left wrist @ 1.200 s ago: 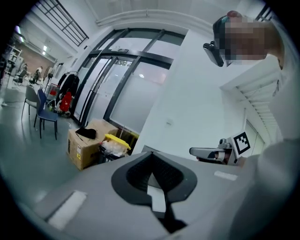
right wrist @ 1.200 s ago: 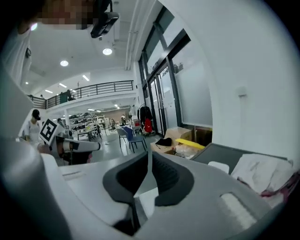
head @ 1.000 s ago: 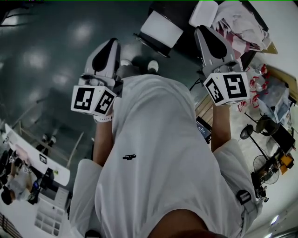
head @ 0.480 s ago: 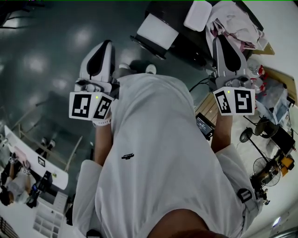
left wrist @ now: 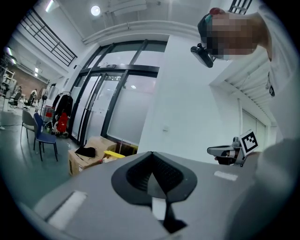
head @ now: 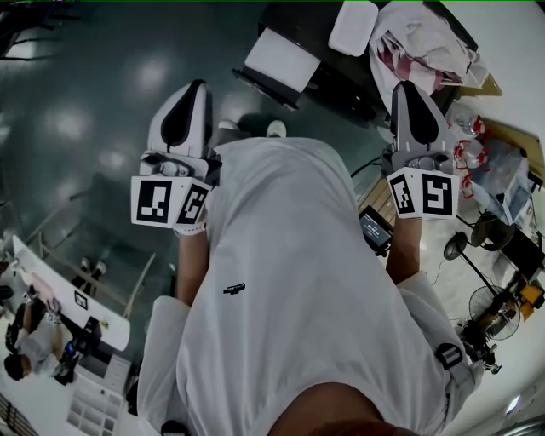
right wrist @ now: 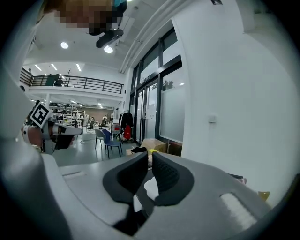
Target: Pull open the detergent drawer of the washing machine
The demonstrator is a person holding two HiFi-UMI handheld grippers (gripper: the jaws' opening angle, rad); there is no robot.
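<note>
No washing machine or detergent drawer can be made out in any view. In the head view I look down on a person's white shirt, with a gripper held out level on each side. My left gripper hangs over the dark glossy floor, its black pads pressed together in the left gripper view, nothing held. My right gripper is near a cluttered dark table. Its jaws stand almost together, only a thin slit between them, and hold nothing. Each gripper shows in the other's view: the right gripper, the left gripper.
A heap of pale cloth and a white tray lie on the table. Fans and cables crowd the floor at the right. Cardboard boxes stand by glass doors; a blue chair is further off.
In the head view my right gripper has shifted to the right, toward the cloth heap. My left gripper has shifted only slightly. Both stay shut and empty.
</note>
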